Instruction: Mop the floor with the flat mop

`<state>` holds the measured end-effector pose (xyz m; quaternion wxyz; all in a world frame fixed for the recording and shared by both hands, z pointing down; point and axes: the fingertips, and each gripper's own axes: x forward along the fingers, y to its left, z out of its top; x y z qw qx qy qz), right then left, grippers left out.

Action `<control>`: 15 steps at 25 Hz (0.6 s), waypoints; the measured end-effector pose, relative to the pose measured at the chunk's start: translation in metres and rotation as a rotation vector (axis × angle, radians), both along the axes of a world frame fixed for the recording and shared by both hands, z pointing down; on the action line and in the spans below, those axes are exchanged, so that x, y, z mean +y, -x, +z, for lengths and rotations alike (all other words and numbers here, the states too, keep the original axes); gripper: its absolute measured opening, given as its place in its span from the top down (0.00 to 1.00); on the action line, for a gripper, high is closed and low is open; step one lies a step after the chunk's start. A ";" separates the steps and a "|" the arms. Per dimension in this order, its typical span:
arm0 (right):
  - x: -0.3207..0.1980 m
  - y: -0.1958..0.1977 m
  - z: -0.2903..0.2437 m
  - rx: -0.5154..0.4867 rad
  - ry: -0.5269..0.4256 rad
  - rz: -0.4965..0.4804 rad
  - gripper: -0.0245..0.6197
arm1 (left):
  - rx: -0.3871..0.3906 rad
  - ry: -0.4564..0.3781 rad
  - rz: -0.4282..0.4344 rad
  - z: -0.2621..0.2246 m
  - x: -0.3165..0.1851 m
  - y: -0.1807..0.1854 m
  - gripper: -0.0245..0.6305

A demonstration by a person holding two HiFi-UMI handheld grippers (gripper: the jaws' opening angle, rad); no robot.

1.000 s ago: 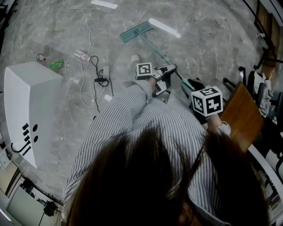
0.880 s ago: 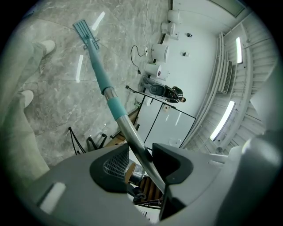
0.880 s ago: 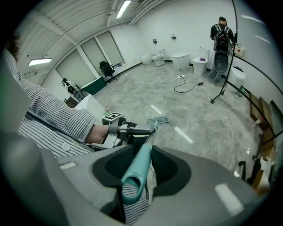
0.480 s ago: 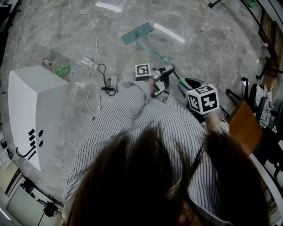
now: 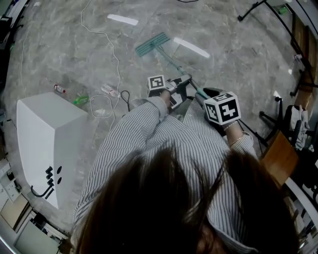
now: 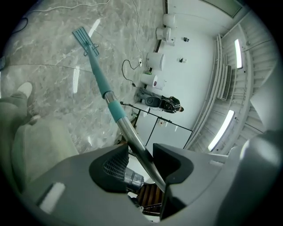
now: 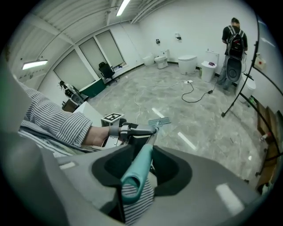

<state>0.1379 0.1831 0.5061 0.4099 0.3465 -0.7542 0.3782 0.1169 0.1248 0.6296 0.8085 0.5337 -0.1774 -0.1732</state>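
The flat mop lies with its teal head [image 5: 152, 43] flat on the grey marble floor ahead of me, and its pole [image 5: 175, 62] slants back to my hands. My left gripper [image 5: 182, 85] is shut on the metal part of the pole [image 6: 135, 140], below the teal sleeve [image 6: 114, 108]. My right gripper [image 5: 212, 101] is shut on the teal handle end [image 7: 138, 171], behind the left one. In the right gripper view the mop head [image 7: 158, 121] shows beyond the left gripper [image 7: 132, 129]. The striped sleeves hide the pole between the two grippers.
A white cabinet [image 5: 42, 144] stands at my left. White and black cables [image 5: 112, 74] and small bottles [image 5: 82, 100] lie on the floor beside it. Wooden furniture [image 5: 277, 158] and black stand legs [image 5: 258, 10] are at my right. A person [image 7: 233, 48] stands by the far toilets.
The mop head has slid farther away from me across the floor and both grippers have gone forward with the pole. The cabinet and cables have shifted lower in the head view.
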 end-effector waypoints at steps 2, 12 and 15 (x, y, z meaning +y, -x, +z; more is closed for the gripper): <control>-0.022 0.016 0.003 0.006 -0.001 -0.016 0.74 | -0.004 0.008 -0.024 0.000 -0.022 0.016 0.71; -0.185 0.088 0.034 0.033 0.020 -0.123 0.74 | -0.089 0.045 -0.150 0.026 -0.189 0.096 0.71; -0.251 0.111 0.032 0.045 0.010 -0.186 0.73 | -0.116 0.053 -0.171 0.024 -0.255 0.121 0.72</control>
